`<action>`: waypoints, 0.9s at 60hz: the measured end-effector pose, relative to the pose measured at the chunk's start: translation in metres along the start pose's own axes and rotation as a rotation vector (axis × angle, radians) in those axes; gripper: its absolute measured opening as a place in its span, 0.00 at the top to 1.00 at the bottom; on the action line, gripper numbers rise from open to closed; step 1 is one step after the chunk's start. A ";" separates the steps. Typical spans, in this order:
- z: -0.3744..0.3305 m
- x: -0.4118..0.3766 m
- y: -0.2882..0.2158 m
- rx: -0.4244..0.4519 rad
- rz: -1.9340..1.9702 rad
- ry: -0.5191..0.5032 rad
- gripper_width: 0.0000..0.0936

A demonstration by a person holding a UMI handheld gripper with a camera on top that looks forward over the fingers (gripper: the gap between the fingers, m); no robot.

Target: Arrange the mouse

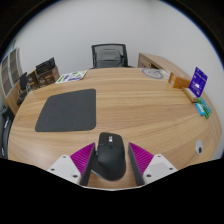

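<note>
A black computer mouse (110,157) lies on the wooden table (130,95), between the fingers of my gripper (111,150). The left magenta pad (80,160) sits close against the mouse's side. A thin strip of wood shows between the mouse and the right pad (143,158). The fingers are open around it. Beyond the fingers and to the left, a dark grey mouse mat (67,110) lies flat on the table with nothing on it.
A black office chair (110,55) stands at the far side of the table. A purple box (197,82) and a teal item (201,107) sit near the right edge. Papers (72,76) lie at the back. A shelf (15,80) stands at the left.
</note>
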State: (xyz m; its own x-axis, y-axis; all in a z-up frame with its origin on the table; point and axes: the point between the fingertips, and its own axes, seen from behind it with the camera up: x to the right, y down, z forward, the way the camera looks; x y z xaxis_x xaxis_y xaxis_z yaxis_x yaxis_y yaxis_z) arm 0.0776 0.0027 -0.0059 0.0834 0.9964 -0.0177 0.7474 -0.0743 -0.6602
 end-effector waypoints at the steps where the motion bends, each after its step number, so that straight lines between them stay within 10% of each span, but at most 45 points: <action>1: 0.001 0.000 0.000 -0.001 0.003 -0.001 0.33; 18: 0.002 0.001 0.002 -0.023 -0.005 -0.013 0.58; 54: -0.047 0.000 -0.088 0.088 -0.013 -0.013 0.59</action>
State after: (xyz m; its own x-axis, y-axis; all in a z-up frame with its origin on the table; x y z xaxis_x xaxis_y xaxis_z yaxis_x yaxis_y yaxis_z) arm 0.0431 0.0077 0.0876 0.0648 0.9977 -0.0185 0.6876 -0.0581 -0.7237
